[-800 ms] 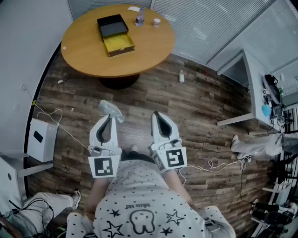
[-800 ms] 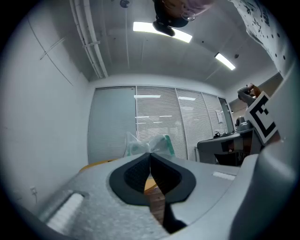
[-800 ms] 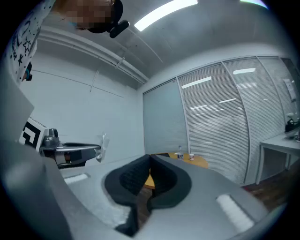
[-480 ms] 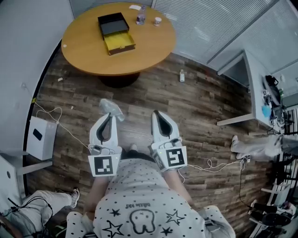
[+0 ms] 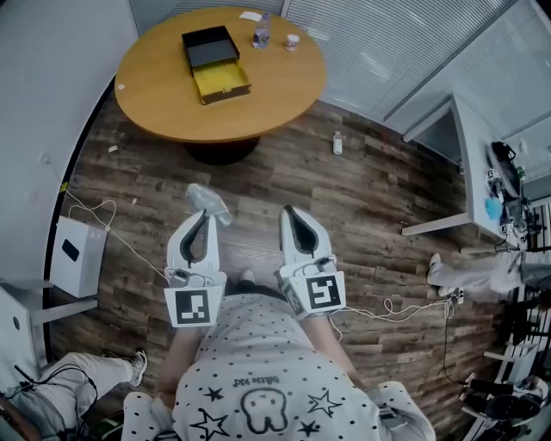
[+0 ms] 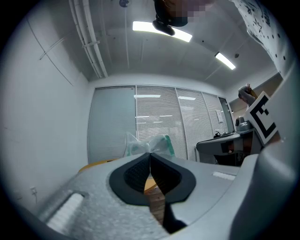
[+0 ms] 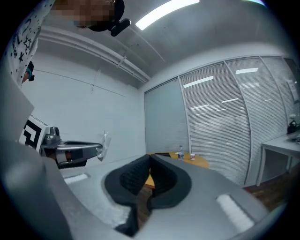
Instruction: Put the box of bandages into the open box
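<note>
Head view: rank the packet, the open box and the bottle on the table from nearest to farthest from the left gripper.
1. Packet, pinched in the left gripper itself.
2. Open box, on the table, left of centre.
3. Bottle, at the table's far edge, beyond the box.

A round wooden table (image 5: 258, 95) carries an open box (image 5: 215, 63), black half farther, yellow half nearer. Right of the box stands a small bottle (image 5: 260, 33), then a small cup (image 5: 292, 41) farther right. A white slip (image 5: 249, 15) lies beyond the box at the table's far rim. On the plank floor (image 5: 362, 189), well right of the box, sits another small bottle (image 5: 337, 143).
</note>
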The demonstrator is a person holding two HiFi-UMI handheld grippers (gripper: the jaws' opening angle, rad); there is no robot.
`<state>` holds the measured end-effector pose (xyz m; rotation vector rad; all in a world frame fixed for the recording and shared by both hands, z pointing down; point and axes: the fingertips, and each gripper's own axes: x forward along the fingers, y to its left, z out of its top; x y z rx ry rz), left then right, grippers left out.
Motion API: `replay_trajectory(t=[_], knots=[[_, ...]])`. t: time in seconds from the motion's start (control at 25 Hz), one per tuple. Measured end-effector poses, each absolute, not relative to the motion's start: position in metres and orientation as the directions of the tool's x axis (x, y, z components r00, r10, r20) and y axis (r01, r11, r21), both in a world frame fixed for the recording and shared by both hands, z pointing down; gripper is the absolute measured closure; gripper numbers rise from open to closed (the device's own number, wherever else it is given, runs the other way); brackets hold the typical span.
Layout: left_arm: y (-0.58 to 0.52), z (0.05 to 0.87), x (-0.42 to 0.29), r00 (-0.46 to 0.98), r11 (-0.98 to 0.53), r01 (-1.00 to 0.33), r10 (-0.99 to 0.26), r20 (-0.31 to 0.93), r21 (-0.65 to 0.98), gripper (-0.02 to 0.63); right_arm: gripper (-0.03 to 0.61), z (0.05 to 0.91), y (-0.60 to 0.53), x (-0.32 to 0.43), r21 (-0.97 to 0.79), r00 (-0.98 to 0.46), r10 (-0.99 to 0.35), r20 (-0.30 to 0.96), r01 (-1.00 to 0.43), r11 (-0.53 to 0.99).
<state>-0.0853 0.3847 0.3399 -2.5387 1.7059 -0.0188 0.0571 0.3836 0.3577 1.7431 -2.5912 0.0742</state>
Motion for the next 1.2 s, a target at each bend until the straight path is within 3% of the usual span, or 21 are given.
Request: replay_trajectory(t=[0.68,1.2], knots=[[0.394,0.326,-0.072,0.422,-0.416,-0.901,-0.907,-0.023,-0.125,0.601,0.574,0.35,0.397,0.081,-0.056,-0.444,-0.896,-0.028,-0.894,0.445],[0.323,0.331,-0.067,0.44,-0.436,-0.894,-0.898,-0.012,-0.098,0.601,0.574,0.361,0.334,0.091,-0.079,-0.422,-0.906,0.035,-0.905,0.418]])
